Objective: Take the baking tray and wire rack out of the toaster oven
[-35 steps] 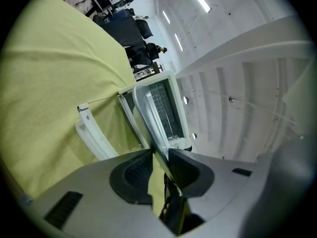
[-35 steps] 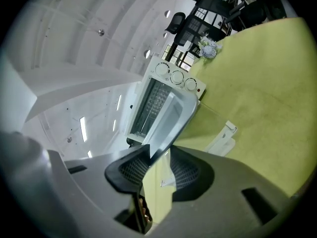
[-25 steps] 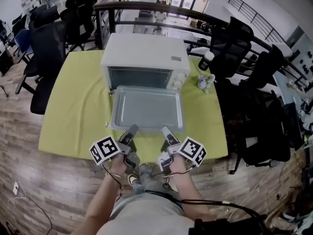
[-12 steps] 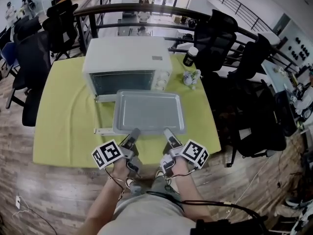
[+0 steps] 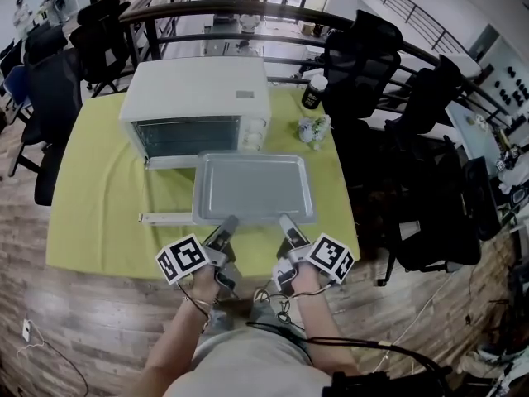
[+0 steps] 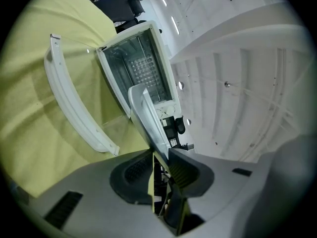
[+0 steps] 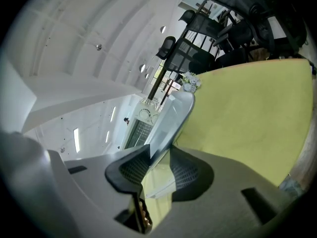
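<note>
A: Tray?
B: Grey, shallow, rectangular baking tray (image 5: 254, 187), outside the toaster oven (image 5: 198, 98), just in front of it, over the yellow cloth (image 5: 99, 205).
A: Grippers?
B: Left gripper (image 5: 228, 221) and right gripper (image 5: 286, 220) side by side, pointing forward, each clamped narrow on the tray's near rim.

Left hand-held gripper (image 6: 159, 157) on baking tray (image 6: 146, 113)

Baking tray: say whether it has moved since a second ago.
Yes. The baking tray has slid rightward against the toaster oven, past its right side, uncovering the open door on the left.
</note>
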Motion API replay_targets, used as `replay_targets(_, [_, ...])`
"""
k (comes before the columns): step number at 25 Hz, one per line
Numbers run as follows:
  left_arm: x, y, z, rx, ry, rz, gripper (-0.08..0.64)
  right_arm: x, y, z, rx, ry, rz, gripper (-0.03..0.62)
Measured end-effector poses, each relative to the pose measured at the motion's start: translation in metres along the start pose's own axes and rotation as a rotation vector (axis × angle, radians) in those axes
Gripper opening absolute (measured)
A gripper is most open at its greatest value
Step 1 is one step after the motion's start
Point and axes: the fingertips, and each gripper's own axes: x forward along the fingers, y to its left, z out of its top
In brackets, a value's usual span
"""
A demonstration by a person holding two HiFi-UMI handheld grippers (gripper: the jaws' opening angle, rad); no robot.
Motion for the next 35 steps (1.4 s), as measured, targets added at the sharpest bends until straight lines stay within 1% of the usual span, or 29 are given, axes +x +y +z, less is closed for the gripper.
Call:
replay_targets(10, [0.056, -0.019, -0.05, -0.011, 0.026, -0.009, 0.091, -0.03, -0.039, 0.06, -0.004, -0.015, -0.024, 0.124])
replay_targets(14, [0.073, -0.023, -0.065, -0.014, 0.032, -0.007, 0.091, -0.036, -0.052, 0.078, -0.003, -0.015, -0.03, 0.124])
replay_targets(27, [0.117, -0.017, -0.096, -0.022, 0.062, 0.028, 0.092, -0.042, -0.095, 0.111, 0.029, -0.01, -0.053, 0.123])
replay_targets(35, [0.144, 0.002, -0.109, -0.054, 0.059, 0.068, 0.091, -0.031, -0.13, 0.123, 0.062, 0.01, -0.074, 0.123])
